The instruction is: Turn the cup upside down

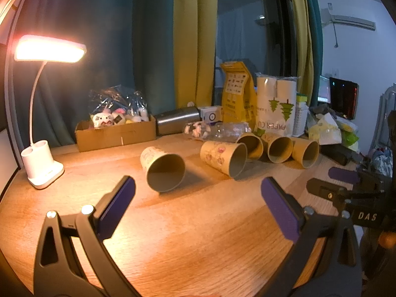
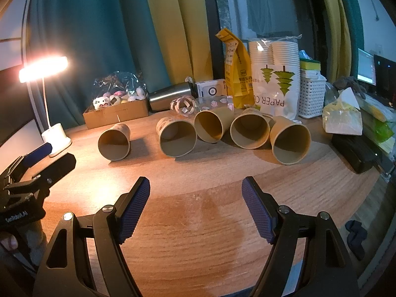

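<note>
Five paper cups lie on their sides across the worktop, mouths facing you (easy to pinch by the rim). Your left gripper and right gripper both hover spread wide and empty, short of the row, the leftmost cup nearest your left one.
</note>
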The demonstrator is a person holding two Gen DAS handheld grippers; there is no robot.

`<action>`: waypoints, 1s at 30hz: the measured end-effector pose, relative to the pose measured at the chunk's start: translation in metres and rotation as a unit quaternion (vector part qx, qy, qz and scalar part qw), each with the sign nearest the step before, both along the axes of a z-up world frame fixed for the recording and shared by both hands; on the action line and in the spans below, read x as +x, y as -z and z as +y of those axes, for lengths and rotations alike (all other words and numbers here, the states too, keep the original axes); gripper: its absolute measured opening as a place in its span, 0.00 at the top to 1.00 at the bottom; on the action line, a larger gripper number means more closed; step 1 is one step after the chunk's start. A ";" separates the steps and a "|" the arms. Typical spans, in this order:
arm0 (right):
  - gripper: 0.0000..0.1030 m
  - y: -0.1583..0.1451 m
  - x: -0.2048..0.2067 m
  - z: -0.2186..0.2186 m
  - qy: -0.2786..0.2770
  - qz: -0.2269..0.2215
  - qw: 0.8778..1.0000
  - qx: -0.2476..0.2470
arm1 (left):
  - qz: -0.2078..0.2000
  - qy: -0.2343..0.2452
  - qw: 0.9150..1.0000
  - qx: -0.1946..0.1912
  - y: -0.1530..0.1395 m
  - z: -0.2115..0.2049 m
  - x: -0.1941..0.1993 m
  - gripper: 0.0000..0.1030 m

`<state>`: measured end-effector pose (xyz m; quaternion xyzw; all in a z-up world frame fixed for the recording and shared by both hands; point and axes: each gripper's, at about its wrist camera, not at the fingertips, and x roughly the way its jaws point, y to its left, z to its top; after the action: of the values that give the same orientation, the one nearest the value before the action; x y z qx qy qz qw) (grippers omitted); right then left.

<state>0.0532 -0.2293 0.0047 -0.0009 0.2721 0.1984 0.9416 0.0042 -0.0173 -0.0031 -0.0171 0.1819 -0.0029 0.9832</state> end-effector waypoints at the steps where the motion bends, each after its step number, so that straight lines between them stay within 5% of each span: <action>1: 0.23 0.001 0.002 -0.001 -0.001 0.001 1.000 0.000 | 0.004 0.001 1.000 0.001 0.000 -0.001 0.002 0.00; 12: 0.23 0.003 0.044 -0.016 -0.024 0.024 0.999 0.009 | 0.081 -0.004 0.996 -0.024 -0.025 -0.009 0.053 0.00; 18: 0.23 0.005 0.078 -0.031 -0.035 0.049 0.998 0.027 | 0.167 -0.016 0.985 -0.042 -0.031 -0.018 0.118 0.00; 25: 0.23 0.007 0.107 -0.046 -0.042 0.069 0.995 0.051 | 0.237 -0.023 0.971 -0.036 -0.019 -0.030 0.191 0.00; 30: 0.23 0.014 0.120 -0.054 -0.052 0.089 0.992 0.071 | 0.242 -0.024 0.970 0.006 -0.018 -0.051 0.226 0.00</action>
<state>0.1736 -0.2831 -0.0093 0.0697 0.3397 0.2655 0.8996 0.2298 -0.0679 0.0146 -0.0157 0.4141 0.0262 0.9097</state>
